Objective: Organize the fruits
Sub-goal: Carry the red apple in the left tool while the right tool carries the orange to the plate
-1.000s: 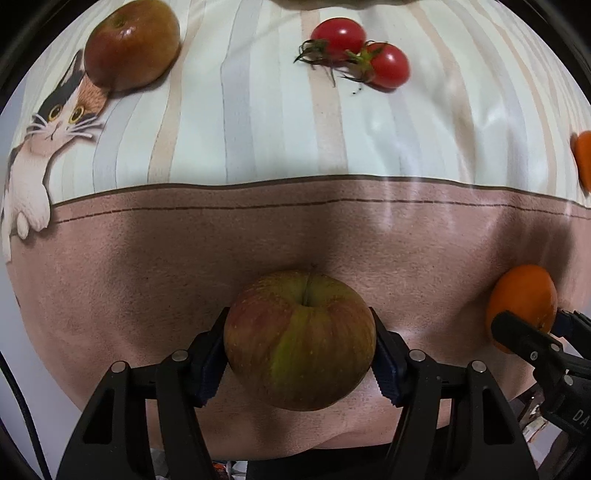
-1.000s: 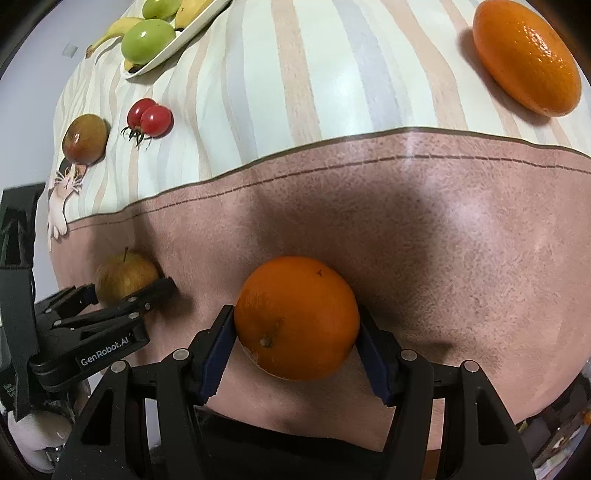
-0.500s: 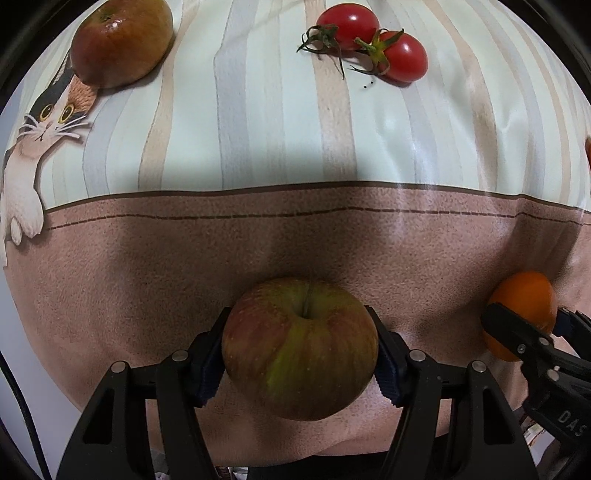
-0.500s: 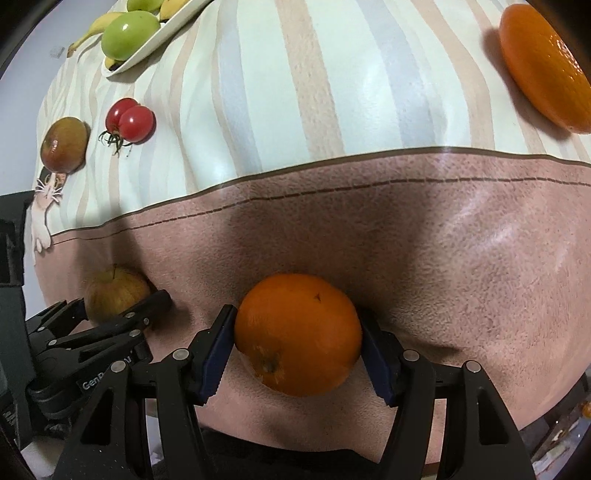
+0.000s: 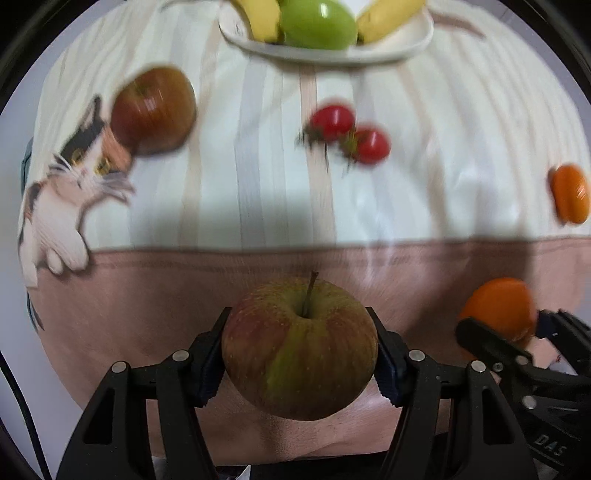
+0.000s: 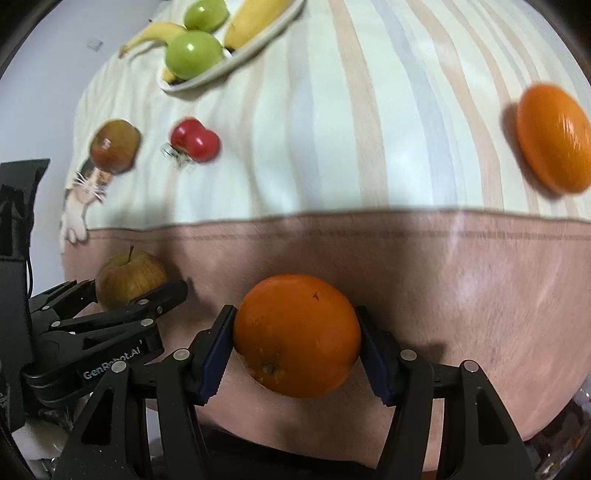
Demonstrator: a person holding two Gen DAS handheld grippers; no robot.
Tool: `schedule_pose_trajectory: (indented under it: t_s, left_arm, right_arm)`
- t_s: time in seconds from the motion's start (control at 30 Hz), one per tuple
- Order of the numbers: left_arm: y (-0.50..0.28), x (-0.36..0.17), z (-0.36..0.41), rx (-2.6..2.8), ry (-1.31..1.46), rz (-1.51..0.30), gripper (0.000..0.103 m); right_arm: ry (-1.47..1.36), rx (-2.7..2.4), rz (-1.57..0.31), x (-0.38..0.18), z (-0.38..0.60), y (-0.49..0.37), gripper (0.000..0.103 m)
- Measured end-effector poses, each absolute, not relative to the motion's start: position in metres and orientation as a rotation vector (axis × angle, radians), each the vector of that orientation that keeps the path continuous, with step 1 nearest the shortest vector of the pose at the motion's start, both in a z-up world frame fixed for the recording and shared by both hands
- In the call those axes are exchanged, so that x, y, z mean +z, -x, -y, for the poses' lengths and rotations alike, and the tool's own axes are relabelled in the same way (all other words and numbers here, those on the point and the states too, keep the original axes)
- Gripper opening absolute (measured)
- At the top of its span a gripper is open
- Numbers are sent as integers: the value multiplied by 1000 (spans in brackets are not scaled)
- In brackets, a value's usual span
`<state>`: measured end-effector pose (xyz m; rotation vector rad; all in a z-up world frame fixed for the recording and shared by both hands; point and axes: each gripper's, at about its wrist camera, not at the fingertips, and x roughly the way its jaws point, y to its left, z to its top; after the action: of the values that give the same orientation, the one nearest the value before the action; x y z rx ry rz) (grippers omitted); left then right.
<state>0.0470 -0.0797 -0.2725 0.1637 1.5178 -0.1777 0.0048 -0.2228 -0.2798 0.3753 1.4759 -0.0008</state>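
Observation:
My left gripper (image 5: 299,354) is shut on a red-green apple (image 5: 299,350), held above the pink front band of the tablecloth. My right gripper (image 6: 297,336) is shut on an orange (image 6: 297,334), held level with it on the right. Each gripper shows in the other's view: the left gripper (image 6: 125,291) with its apple (image 6: 129,275), the right gripper (image 5: 517,332) with its orange (image 5: 498,306). A white plate (image 5: 391,48) at the back holds bananas (image 5: 262,18) and a green apple (image 5: 317,24); the plate also shows in the right wrist view (image 6: 236,62).
A second red apple (image 5: 153,109) lies at the back left by the printed cat (image 5: 70,192). Two tomatoes (image 5: 349,133) lie in the middle. Another orange (image 6: 552,142) lies at the right. The tablecloth (image 5: 258,184) is striped.
Both grippers have pulled back and tilted up with their fruit still held. The plate with bananas and green apple has come into the left view; the loose fruit now sits lower in both views.

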Motion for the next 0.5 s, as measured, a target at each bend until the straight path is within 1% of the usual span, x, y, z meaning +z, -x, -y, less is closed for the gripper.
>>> schedule_pose_trajectory:
  t_s: [0.2, 0.3, 0.4, 0.5]
  left_arm:
    - [-79, -219, 82, -227, -88, -1433, 64]
    - [-108, -191, 84, -251, -61, -1382, 64]
    - [-143, -174, 86, -268, -47, -1355, 64]
    - [-179, -173, 84, -289, -42, -1353, 64]
  right_arm:
    - [-408, 30, -1391, -245, 224, -33, 65]
    - [-413, 41, -1340, -224, 229, -55, 65]
    - [-394, 35, -1290, -208, 238, -84, 65]
    - [-378, 30, -1257, -198, 247, -113, 65]
